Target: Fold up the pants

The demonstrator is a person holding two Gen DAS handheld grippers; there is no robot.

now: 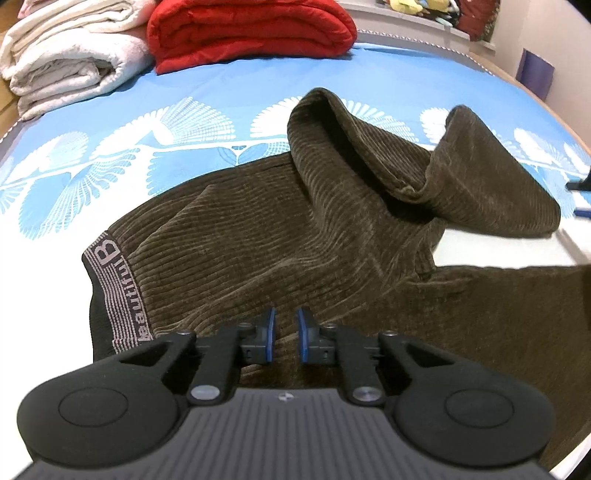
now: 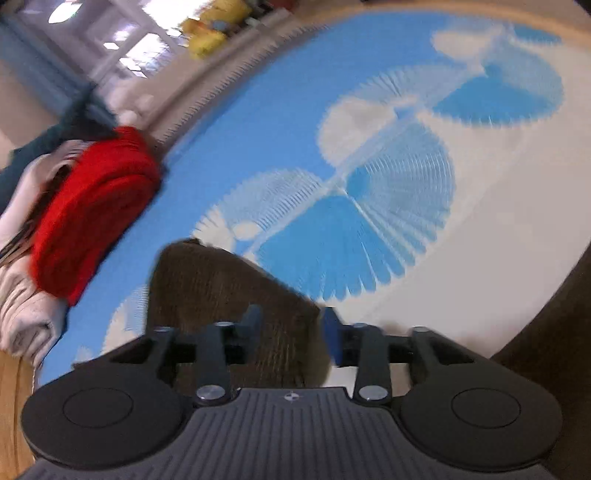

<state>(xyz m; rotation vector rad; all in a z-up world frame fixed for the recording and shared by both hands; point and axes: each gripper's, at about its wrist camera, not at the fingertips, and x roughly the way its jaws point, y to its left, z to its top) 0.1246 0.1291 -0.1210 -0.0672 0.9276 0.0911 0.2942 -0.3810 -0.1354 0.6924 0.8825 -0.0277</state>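
Brown corduroy pants (image 1: 258,236) lie on the bed, waistband with grey lettering (image 1: 118,288) at the left, one leg bunched up and folded back at the upper right (image 1: 461,173). My left gripper (image 1: 286,332) hovers over the pants near the waist, jaws a little apart, nothing between them. In the blurred right wrist view, my right gripper (image 2: 291,332) is open, with a brown stretch of the pants (image 2: 229,288) lying between and beyond the jaws; I cannot tell if the pads touch it.
The bed sheet (image 1: 110,177) is blue and white with a fan pattern. A folded red blanket (image 1: 251,29) and folded white blankets (image 1: 62,62) sit at the far edge; they also show in the right wrist view (image 2: 96,206). The bed's wooden edge (image 2: 14,406) is at lower left.
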